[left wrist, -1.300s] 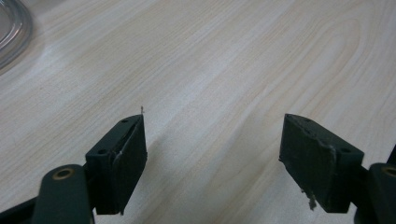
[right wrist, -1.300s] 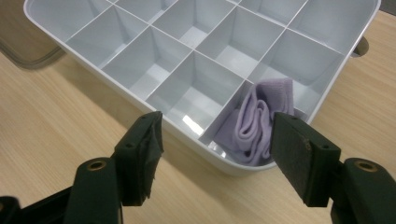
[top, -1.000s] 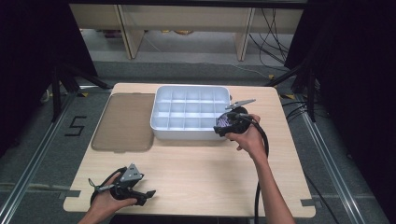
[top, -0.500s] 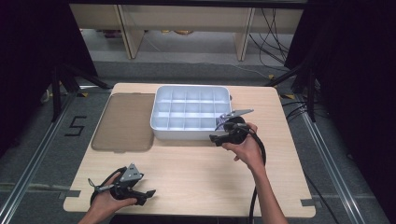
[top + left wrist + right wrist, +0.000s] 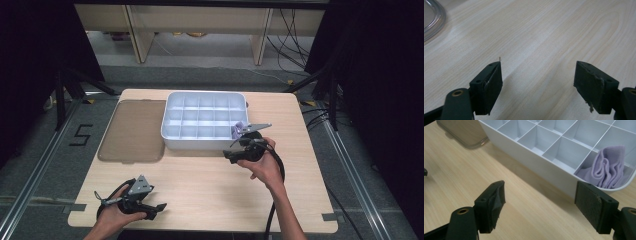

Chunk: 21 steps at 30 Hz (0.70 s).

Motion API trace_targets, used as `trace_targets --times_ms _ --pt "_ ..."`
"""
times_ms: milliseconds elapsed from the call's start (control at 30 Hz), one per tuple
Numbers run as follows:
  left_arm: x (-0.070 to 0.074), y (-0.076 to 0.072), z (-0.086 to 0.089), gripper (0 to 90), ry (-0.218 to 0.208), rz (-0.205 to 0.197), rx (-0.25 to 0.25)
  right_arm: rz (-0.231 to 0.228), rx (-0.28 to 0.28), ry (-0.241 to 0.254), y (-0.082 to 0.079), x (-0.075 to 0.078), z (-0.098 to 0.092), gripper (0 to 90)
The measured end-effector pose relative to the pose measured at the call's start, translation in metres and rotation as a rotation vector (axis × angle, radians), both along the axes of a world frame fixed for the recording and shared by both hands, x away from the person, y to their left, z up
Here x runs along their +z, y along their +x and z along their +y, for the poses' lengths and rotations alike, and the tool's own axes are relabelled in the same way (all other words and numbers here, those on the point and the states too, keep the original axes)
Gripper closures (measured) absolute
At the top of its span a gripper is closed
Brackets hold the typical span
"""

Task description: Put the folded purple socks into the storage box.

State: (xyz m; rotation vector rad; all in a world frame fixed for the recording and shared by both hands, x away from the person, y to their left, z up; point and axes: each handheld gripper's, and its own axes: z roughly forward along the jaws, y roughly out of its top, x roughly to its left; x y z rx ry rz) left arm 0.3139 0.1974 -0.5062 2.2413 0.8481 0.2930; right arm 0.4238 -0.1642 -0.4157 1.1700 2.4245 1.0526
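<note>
Nearest the camera, the left tool [image 5: 150,206] rests low over the bare tabletop [image 5: 210,190] at the person's left, its jaws spread with nothing between them, the forearm coming in flat and the hand wrapped over its body. Further out, the right tool [image 5: 231,156] hangs just short of the white divided tray [image 5: 172,134], its jaws wide apart, having just been opening, and empty; the right hand [image 5: 264,167] grips it from behind with the wrist bent so the jaws point across the tabletop toward the tray's near wall. Just past the right tool and off to one side lies the lilac cloth [image 5: 607,170], crumpled into the tray's near corner compartment. It looks soft, light and limp, likely to sag and drape when lifted, not fragile; a raised fold near its top seems the best place to pinch. Beyond the tray, on its far side from the right tool, a brown translucent lid [image 5: 132,131] lies flat
</note>
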Motion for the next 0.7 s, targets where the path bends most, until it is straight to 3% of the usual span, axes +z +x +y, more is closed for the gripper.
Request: trace_targets --times_ms 33,67,167,200,233,367,400,433,467,567,600,633,667,700 --pt "0.0 0.0 0.0 22.1 0.0 0.0 0.0 -0.046 0.009 0.02 0.001 -0.005 0.001 25.4" --pt "0.0 0.0 0.0 22.1 -0.001 0.0 0.001 -0.003 0.002 0.004 -0.002 -0.001 0.001 25.4" --pt "0.0 0.0 0.0 22.1 -0.002 -0.003 -0.006 -0.023 0.001 0.016 -0.006 -0.004 0.004 25.1" --pt "0.0 0.0 0.0 22.1 -0.002 -0.003 -0.007 0.001 0.01 0.008 -0.008 -0.002 0.004 25.1" --pt "0.0 0.0 0.0 22.1 -0.001 -0.003 -0.006 -0.039 0.02 0.016 -0.007 -0.006 0.004 24.9" --pt "0.0 0.001 0.001 22.1 0.009 -0.014 -0.018 -0.007 0.023 -0.012 -0.012 -0.003 0.006 23.8" --pt "0.0 0.0 0.0 22.1 0.006 -0.014 -0.012 -0.03 0.017 0.004 -0.013 -0.006 0.007 24.1" --pt "0.001 0.001 0.001 22.1 0.018 -0.019 -0.015 -0.009 0.017 0.002 -0.015 -0.004 0.007 24.1" --pt "0.001 0.001 0.001 22.1 0.019 -0.021 -0.015 -0.031 0.031 -0.002 -0.015 -0.006 0.007 24.0" --pt "0.001 0.002 0.001 22.1 0.026 -0.023 -0.03 -0.009 0.038 -0.012 -0.019 -0.009 0.008 23.9" --pt "0.001 0.0 0.0 22.1 0.006 -0.009 -0.017 -0.02 0.028 0.025 -0.02 -0.012 0.011 23.8" --pt "0.001 0.0 0.0 22.1 0.008 -0.006 -0.019 -0.013 0.041 -0.011 -0.02 -0.011 0.009 23.5" --pt "0.001 0.0 0.0 22.1 0.008 -0.01 -0.022 -0.012 0.022 0.013 -0.022 -0.012 0.011 23.1" --pt "0.001 0.0 0.0 22.1 0.014 -0.017 -0.014 -0.019 0.041 -0.013 -0.022 -0.012 0.01 22.6"
